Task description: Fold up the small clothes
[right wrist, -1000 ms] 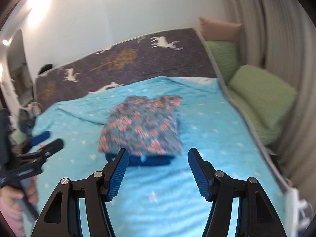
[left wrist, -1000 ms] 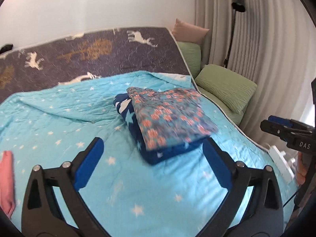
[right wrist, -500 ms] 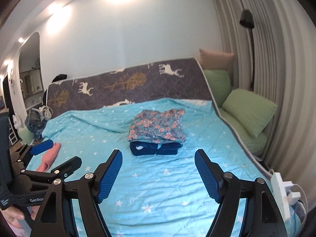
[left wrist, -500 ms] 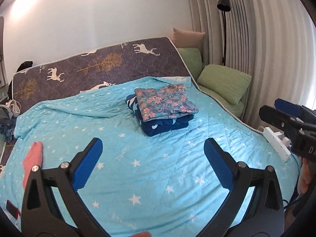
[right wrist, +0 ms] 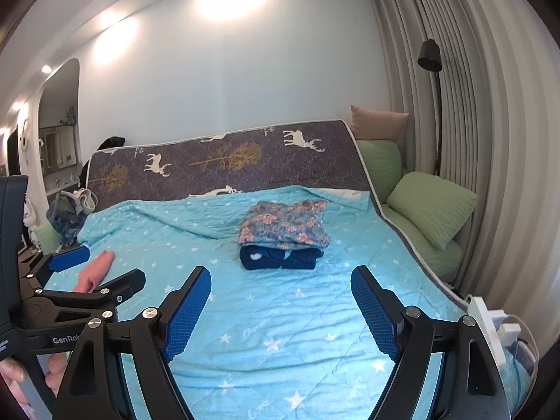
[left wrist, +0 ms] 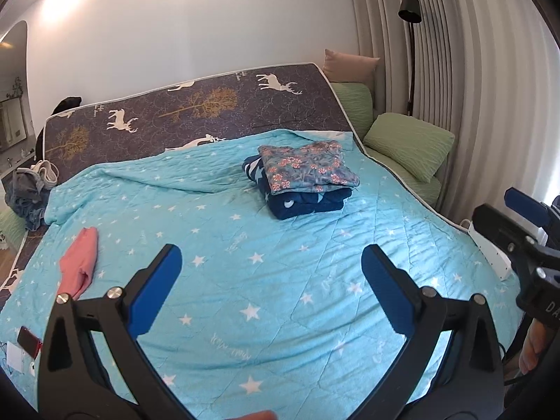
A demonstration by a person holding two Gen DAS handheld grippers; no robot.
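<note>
At far left, a heap of grey-blue clothing lies off the head corner of the bed. A pink garment, loosely bunched and unfolded, rests on the turquoise star-print quilt near the bed's left edge. Just off that edge, low in the left wrist view, sits a small red and white device; its type cannot be told.

The left gripper is held above the near part of the quilt, its jaws spread wide with nothing between them. The right gripper is likewise over the near quilt, jaws wide apart and empty. Neither touches any cloth.

Toward the head of the bed, right of centre, stands a stack of two folded items: a floral-print garment lying on top of a navy garment with white shapes. The stack is well apart from both grippers and from the pink garment.

Behind it, a dark mattress with a deer-and-tree print leans against the wall. To the right are green pillows, a pink cushion, a black floor lamp before a pleated curtain, and a white power strip beside the bed's right edge.
</note>
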